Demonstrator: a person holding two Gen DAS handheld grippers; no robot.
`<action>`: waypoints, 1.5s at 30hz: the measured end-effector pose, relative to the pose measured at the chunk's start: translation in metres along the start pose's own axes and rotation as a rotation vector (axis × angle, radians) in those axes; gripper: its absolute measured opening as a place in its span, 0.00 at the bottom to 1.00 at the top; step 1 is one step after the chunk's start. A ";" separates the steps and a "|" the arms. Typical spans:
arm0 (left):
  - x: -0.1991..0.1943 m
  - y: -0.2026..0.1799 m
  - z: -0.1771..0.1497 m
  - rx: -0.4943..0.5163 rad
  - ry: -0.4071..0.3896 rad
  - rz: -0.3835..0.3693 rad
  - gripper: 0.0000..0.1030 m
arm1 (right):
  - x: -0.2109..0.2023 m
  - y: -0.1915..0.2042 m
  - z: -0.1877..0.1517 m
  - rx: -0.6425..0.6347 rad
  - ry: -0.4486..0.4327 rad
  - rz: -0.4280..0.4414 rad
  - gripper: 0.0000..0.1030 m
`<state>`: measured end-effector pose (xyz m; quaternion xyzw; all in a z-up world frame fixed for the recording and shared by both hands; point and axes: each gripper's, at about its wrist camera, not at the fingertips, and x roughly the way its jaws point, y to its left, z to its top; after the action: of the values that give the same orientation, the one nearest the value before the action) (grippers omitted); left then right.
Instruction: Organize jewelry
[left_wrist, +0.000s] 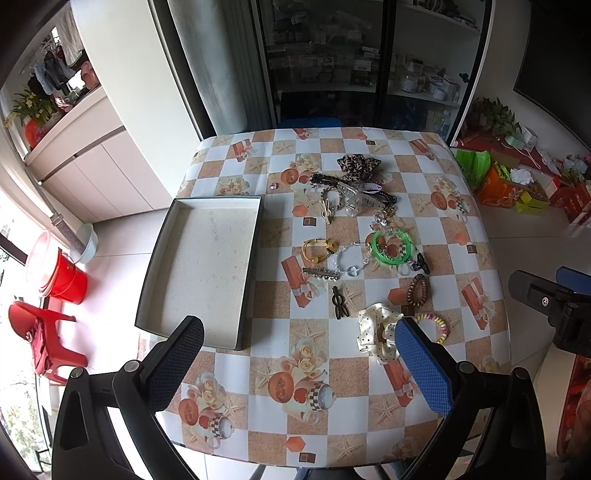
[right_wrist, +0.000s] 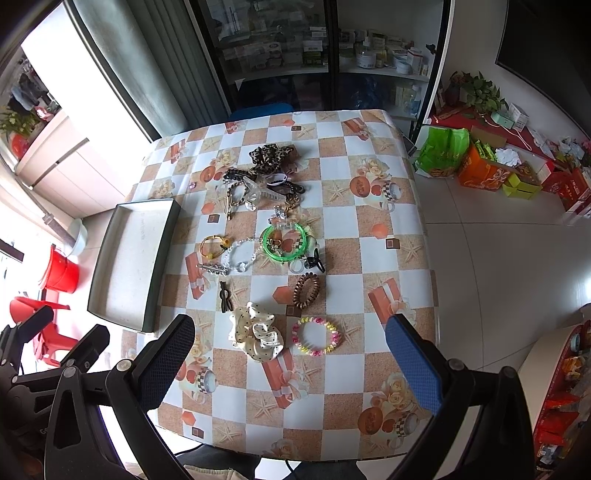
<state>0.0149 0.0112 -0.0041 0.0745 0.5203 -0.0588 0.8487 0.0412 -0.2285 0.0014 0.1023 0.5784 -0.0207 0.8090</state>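
Note:
An empty dark-rimmed tray (left_wrist: 155, 258) (right_wrist: 99, 273) lies on the left of the table. Jewelry and hair pieces are scattered to its right: a green bangle (left_wrist: 392, 246) (right_wrist: 284, 243), a cream dotted scrunchie (left_wrist: 376, 328) (right_wrist: 255, 332), a pastel bead bracelet (left_wrist: 434, 325) (right_wrist: 317, 336), a brown coil tie (left_wrist: 418, 290) (right_wrist: 306, 290), a clear bead bracelet (left_wrist: 349, 258), a yellow bracelet (left_wrist: 317, 249), a leopard scrunchie (left_wrist: 358, 164) (right_wrist: 269, 153). My left gripper (left_wrist: 299, 358) is open above the table's near edge. My right gripper (right_wrist: 290, 350) is open above the scrunchie and bead bracelet.
The table (left_wrist: 332, 406) has a checked cloth. A red bucket (left_wrist: 64, 277) and red stool (left_wrist: 40, 339) stand on the floor at left. Boxes and bags (right_wrist: 480, 166) lie on the floor at right. A glass cabinet (left_wrist: 351, 55) stands behind.

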 end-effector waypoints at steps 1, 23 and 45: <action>0.000 0.000 0.000 0.000 0.000 0.000 1.00 | 0.000 0.001 -0.001 0.000 0.000 0.000 1.00; 0.001 0.001 0.002 -0.002 0.003 0.000 1.00 | 0.001 0.000 0.000 0.001 0.003 0.000 1.00; 0.014 0.010 -0.021 -0.050 0.051 -0.004 1.00 | 0.012 -0.015 -0.007 0.061 0.050 0.010 1.00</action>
<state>0.0044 0.0246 -0.0252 0.0538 0.5433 -0.0454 0.8366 0.0366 -0.2412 -0.0146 0.1303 0.5971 -0.0318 0.7908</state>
